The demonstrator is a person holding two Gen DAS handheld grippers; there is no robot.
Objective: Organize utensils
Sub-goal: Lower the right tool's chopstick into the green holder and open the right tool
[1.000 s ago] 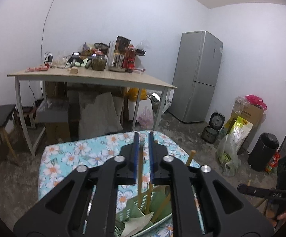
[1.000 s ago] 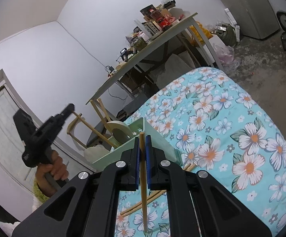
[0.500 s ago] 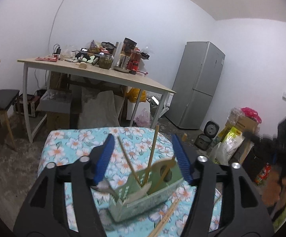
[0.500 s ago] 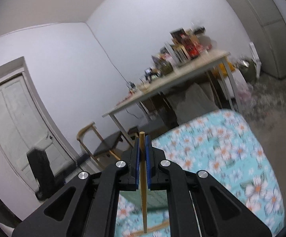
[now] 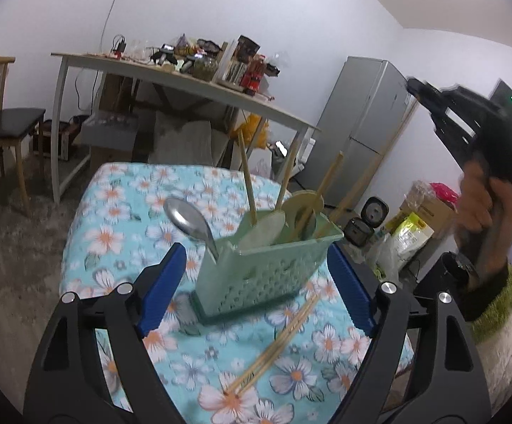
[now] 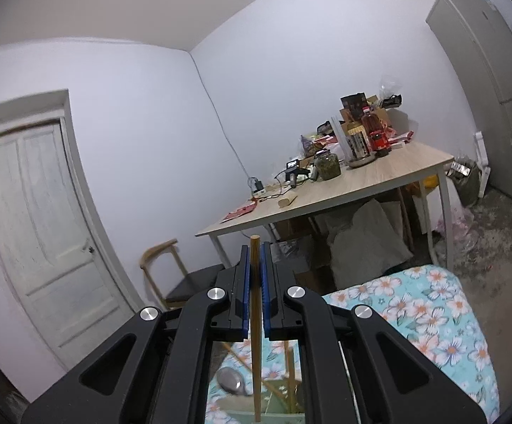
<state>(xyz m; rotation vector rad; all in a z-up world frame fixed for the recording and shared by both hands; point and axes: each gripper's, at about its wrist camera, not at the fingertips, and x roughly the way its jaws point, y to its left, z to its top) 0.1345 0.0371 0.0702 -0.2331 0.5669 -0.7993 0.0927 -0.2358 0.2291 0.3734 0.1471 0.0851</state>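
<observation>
Left tongs, their blue pads spreading wider with nothing pinched, frame a green perforated utensil basket that stands between them without touching either pad, near the middle of the flower-patterned tabletop; it holds a metal spoon, upright chopsticks and pale flat utensils. Two loose chopsticks lie on the cloth just in front of the basket. Right tongs, raised above the basket, pinch a single wooden chopstick upright.
</observation>
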